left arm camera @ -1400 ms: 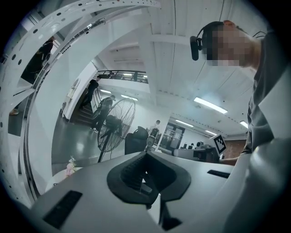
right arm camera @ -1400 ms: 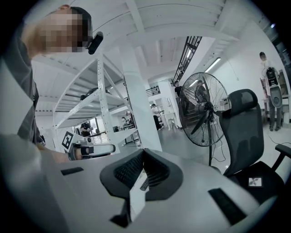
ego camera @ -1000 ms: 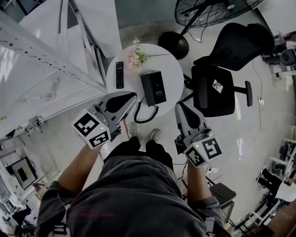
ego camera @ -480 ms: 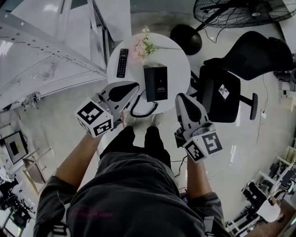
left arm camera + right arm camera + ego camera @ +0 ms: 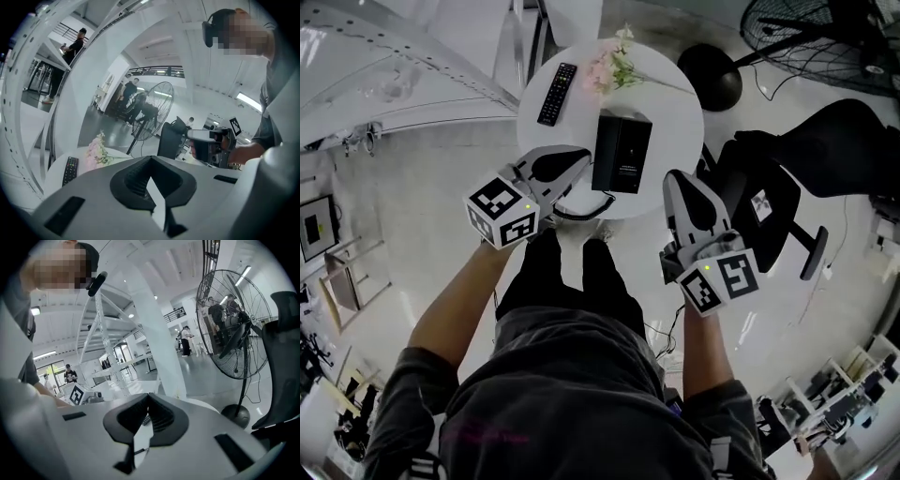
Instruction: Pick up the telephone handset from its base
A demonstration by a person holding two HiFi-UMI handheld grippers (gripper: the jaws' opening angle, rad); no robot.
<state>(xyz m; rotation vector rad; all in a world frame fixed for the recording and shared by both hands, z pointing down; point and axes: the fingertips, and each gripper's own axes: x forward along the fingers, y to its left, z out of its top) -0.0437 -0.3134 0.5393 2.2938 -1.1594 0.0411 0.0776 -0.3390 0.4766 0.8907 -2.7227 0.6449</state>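
Handset (image 5: 616, 152) not yet lifted from its base.
My left claw (image 5: 581, 157) and right claw (image 5: 677, 180) hover by the desk (image 5: 675, 103), both closed and empty; the whole grasp remains.

Probably lab or workshop hall: white steel framework (image 5: 403, 56), big pedestal fan (image 5: 232, 329), office chair (image 5: 778, 225), polished floor (image 5: 422, 187).

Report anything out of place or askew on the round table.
Pink flowers lie loose on the round table, with no vase in sight. The telephone has its cord looping at the near edge. Nothing looks spilled or damaged.
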